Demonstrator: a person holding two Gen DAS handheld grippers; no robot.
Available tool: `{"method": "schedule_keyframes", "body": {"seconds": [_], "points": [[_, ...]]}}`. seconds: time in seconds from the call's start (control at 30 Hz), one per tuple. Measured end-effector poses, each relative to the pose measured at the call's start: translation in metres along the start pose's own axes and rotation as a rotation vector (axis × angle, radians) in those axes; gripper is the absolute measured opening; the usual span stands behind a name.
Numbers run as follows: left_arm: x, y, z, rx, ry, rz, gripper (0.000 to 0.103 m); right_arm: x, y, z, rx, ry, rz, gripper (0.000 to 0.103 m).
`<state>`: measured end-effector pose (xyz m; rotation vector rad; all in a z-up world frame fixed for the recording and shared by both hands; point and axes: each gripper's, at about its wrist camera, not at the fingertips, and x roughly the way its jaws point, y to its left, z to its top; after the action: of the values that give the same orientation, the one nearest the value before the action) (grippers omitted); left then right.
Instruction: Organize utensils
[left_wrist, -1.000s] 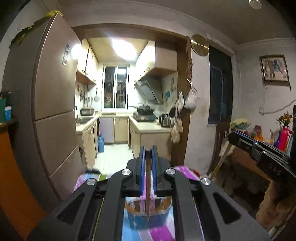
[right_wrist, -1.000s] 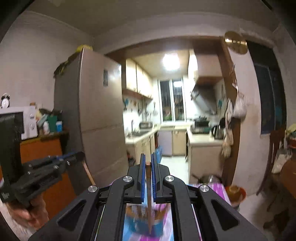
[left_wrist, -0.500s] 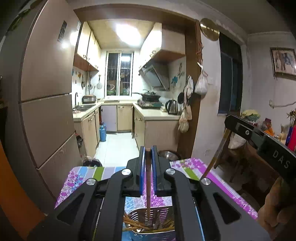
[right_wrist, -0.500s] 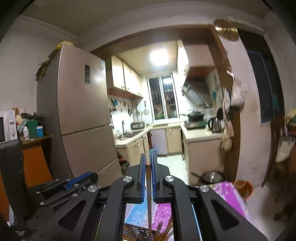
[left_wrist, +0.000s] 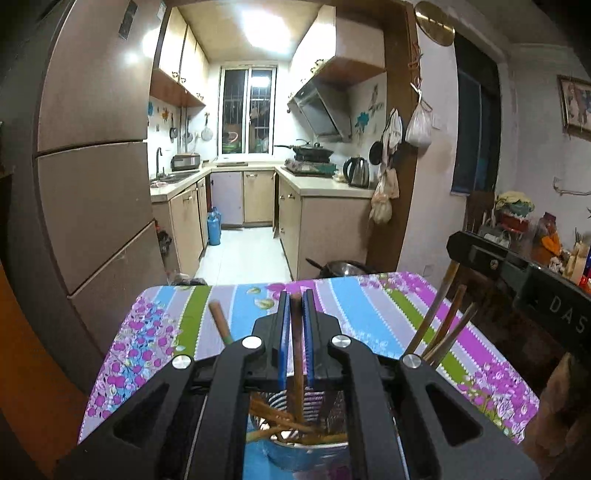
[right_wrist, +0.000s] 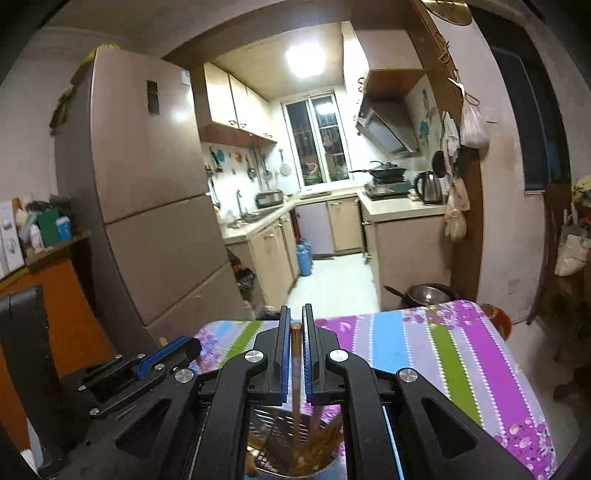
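Observation:
My left gripper (left_wrist: 295, 299) is shut on a brown wooden chopstick (left_wrist: 296, 332) that points down into a metal utensil holder (left_wrist: 295, 454) with several chopsticks inside. My right gripper (right_wrist: 294, 314) is shut on another wooden chopstick (right_wrist: 295, 369), its lower end inside the slotted metal holder (right_wrist: 280, 417). The right gripper also shows at the right of the left wrist view (left_wrist: 517, 280), the left gripper at the lower left of the right wrist view (right_wrist: 147, 365). More chopsticks (left_wrist: 443, 325) stick up beside the holder.
The holder stands on a table with a striped floral cloth (left_wrist: 369, 295). A fridge (left_wrist: 92, 184) stands left, the kitchen (left_wrist: 251, 184) beyond. A cluttered side table (left_wrist: 535, 229) stands right. A pan (right_wrist: 428, 293) sits on the floor past the table.
Both grippers have tilted and lowered towards the table, each holding its chopstick. The chopstick ends now reach into the holder, which shows nearer under the jaws.

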<state>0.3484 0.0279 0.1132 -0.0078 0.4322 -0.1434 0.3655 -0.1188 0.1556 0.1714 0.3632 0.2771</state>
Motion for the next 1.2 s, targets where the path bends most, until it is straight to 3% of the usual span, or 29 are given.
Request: {"method": "schedule_keyframes", "body": {"seconds": [0.07, 0.13, 0.37, 0.53, 0.63, 0.7, 0.77, 0.83, 1.0, 1.07, 1.13, 1.2], "points": [[-0.007, 0.005, 0.002, -0.001, -0.006, 0.006, 0.013, -0.007, -0.004, 0.000, 0.005, -0.017, -0.013, 0.027], [-0.019, 0.012, 0.009, -0.021, -0.046, 0.008, 0.020, -0.018, -0.008, 0.003, 0.004, -0.037, -0.017, 0.027], [-0.065, 0.024, 0.031, -0.058, -0.158, 0.018, 0.021, -0.068, -0.024, 0.008, 0.022, -0.093, -0.009, 0.027], [-0.111, 0.026, 0.024, -0.057, -0.218, 0.025, 0.022, -0.125, -0.032, 0.003, 0.028, -0.110, 0.040, 0.027], [-0.142, 0.019, 0.003, -0.006, -0.244, 0.057, 0.032, -0.166, -0.035, -0.009, 0.019, -0.116, 0.052, 0.038], [-0.160, 0.015, -0.016, 0.033, -0.251, 0.087, 0.038, -0.197, -0.037, -0.027, 0.007, -0.121, 0.076, 0.055], [-0.176, 0.011, -0.036, 0.060, -0.255, 0.114, 0.042, -0.222, -0.037, -0.047, -0.021, -0.110, 0.058, 0.063], [-0.188, 0.010, -0.054, 0.073, -0.241, 0.132, 0.043, -0.243, -0.034, -0.071, -0.069, -0.095, 0.038, 0.066], [-0.203, -0.003, -0.106, 0.059, -0.114, 0.166, 0.049, -0.281, -0.019, -0.132, -0.178, -0.086, -0.057, 0.092], [-0.201, -0.009, -0.124, 0.041, -0.058, 0.186, 0.051, -0.294, -0.015, -0.156, -0.191, -0.088, -0.090, 0.098], [-0.202, -0.013, -0.139, 0.018, -0.039, 0.190, 0.057, -0.298, -0.015, -0.172, -0.167, -0.066, -0.098, 0.098], [-0.204, -0.020, -0.150, 0.016, -0.024, 0.189, 0.073, -0.300, -0.018, -0.188, -0.122, -0.038, -0.119, 0.098]]}}
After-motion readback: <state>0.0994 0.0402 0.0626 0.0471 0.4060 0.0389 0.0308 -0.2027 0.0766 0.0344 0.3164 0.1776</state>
